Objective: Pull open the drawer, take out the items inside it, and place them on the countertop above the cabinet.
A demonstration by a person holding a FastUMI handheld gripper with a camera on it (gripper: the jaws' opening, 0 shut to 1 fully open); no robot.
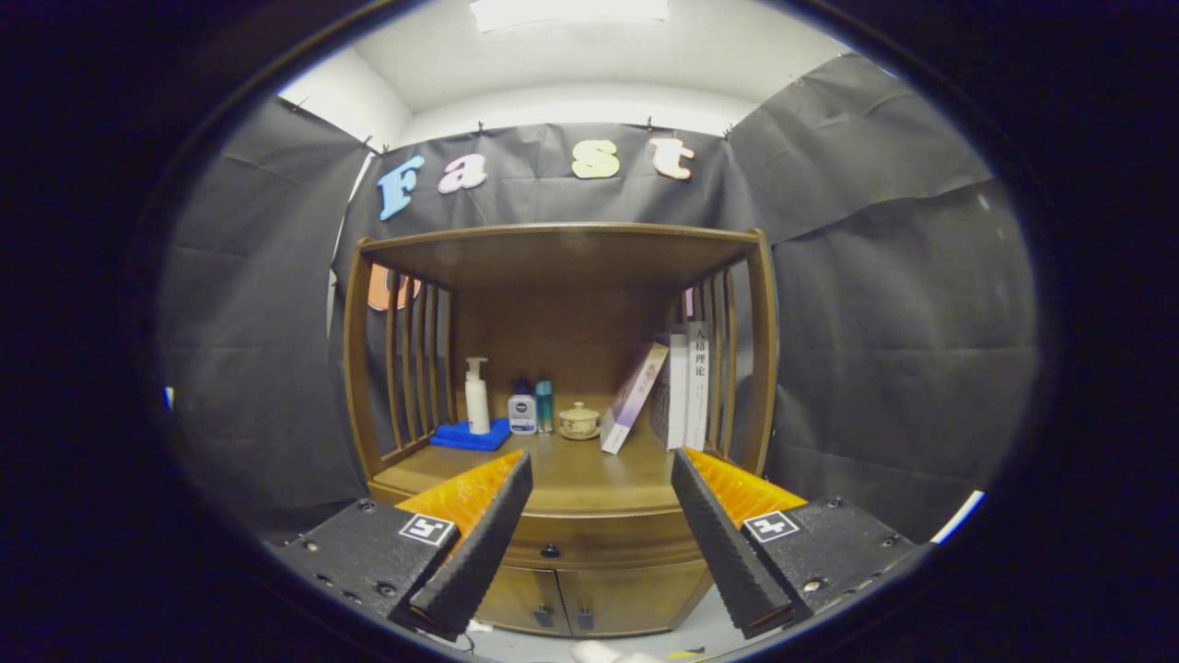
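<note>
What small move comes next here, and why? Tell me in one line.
Probably ease the gripper forward and down toward the drawer knob. The drawer under the countertop looks shut, and the fingers stand wide open with nothing between them, short of the cabinet, so the knob has to be reached before any pull.

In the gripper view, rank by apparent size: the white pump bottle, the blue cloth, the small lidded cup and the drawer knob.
1. white pump bottle and blue cloth, too alike to split
2. lidded cup
3. drawer knob, though nearest the open fingers
</note>
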